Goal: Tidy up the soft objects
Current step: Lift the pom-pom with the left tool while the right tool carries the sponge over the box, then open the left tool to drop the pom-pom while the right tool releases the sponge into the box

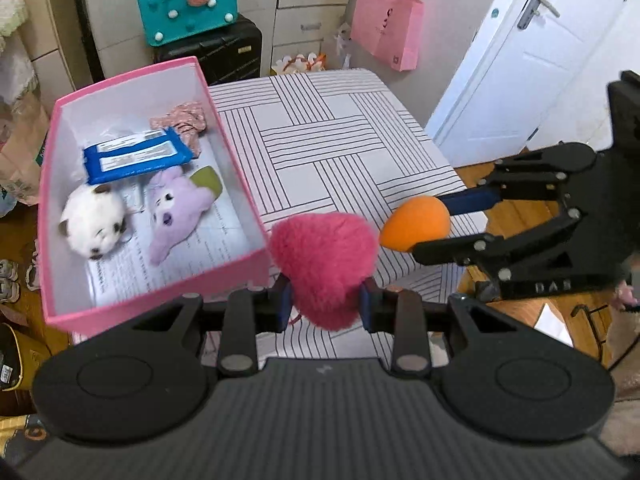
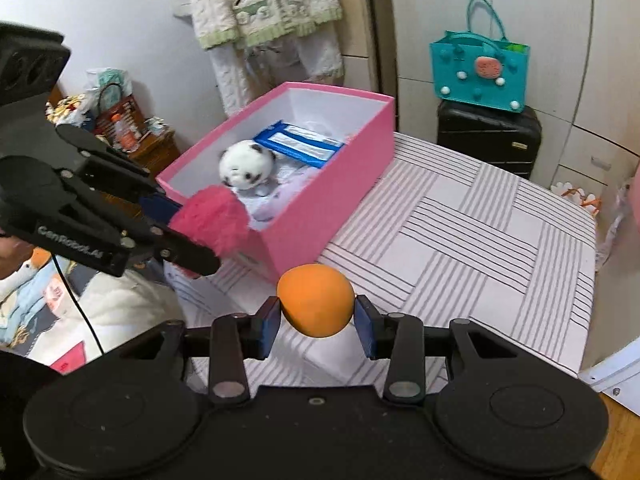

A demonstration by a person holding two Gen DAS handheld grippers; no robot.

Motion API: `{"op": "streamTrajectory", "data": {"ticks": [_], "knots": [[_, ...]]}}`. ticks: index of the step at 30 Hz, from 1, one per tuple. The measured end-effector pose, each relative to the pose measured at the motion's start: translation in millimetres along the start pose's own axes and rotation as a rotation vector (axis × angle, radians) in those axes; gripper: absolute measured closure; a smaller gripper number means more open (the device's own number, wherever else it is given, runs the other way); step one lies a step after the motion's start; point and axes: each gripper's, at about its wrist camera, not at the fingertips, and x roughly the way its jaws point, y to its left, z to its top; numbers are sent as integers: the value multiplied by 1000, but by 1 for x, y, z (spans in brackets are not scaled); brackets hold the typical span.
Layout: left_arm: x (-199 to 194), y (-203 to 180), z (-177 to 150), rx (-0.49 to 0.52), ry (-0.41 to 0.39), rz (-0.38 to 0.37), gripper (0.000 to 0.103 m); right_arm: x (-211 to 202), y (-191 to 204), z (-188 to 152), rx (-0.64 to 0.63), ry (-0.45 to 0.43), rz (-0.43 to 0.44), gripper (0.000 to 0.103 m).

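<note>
Two claws, each loaded with one soft item, beside one pink box.

Left claw (image 1: 325,300) is closed on one pink fluffy heart (image 1: 324,264); right claw (image 2: 316,320) is closed on one orange sponge egg (image 2: 316,306), both lifted above the striped worktop (image 1: 332,140). Ahead-left of the left claw, the pink box (image 1: 160,292) holds four items: one white plush (image 1: 94,224), one purple plush (image 1: 176,212), one blue packet (image 1: 136,156), one patterned cloth (image 1: 186,120).
</note>
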Motion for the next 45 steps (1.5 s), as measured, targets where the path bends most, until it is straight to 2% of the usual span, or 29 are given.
{"op": "streamTrajectory", "data": {"ticks": [7, 17, 24, 28, 36, 40, 45], "knots": [[-36, 11, -24, -15, -52, 9, 71, -10, 24, 17, -56, -46, 15, 58], [-51, 70, -18, -114, -122, 69, 71, 10, 33, 55, -111, -150, -5, 57], [-29, 122, 2, -180, -104, 71, 71, 42, 47, 86, -188, -186, -34, 58], [-7, 142, 16, -202, -90, 48, 70, 70, 54, 102, -266, -197, -103, 58], [49, 171, 38, -239, -20, 44, 70, 132, 58, 132, -358, -121, -174, 58], [66, 178, 38, -244, 3, 61, 69, 148, 57, 133, -379, -77, -216, 58], [74, 184, 41, -261, 2, 57, 62, 166, 53, 134, -389, -39, -252, 57]]}}
